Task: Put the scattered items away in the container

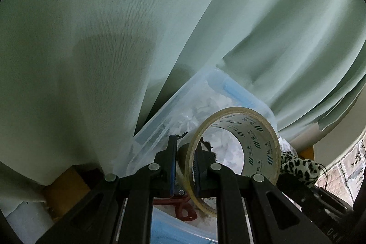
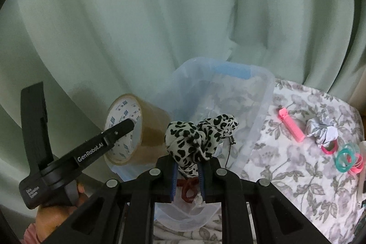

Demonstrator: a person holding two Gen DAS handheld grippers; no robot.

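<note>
**Entry: 2 items carried over the storage bin, release pending**

Nearest: left hand-held gripper (image 1: 185,166), 1 unit, clenched on the wall of 1 roll of clear packing tape (image 1: 235,148). Its jaws pinch only the near edge, and the roll hangs out sideways over the bin's near-left rim. Right hand-held gripper (image 2: 188,172), 1 unit, grasping 1 leopard-print scrunchie (image 2: 199,141) above the bin's near end.

Below: 1 clear plastic storage bin (image 2: 263,111) with a blue handle, holding 1 red-brown clip-like item (image 2: 188,190); I cannot tell what it is.

Farther right, on the floral-cloth surface (image 2: 297,175): 1 pink comb-like clip (image 2: 291,127), 1 white-grey scrunchie (image 2: 322,132), and a cluster of teal and pink hair rings (image 2: 347,159), count unclear, at least 3.

Risks, judged:
- Tape released at the rim could strike it and roll out toward the curtain (image 2: 160,15).
- The thin edge grip could let the roll twist and slip early.
- The soft scrunchie may cling to a pad on release.
- The 2 hand-held grippers sit near each other and could collide.
</note>
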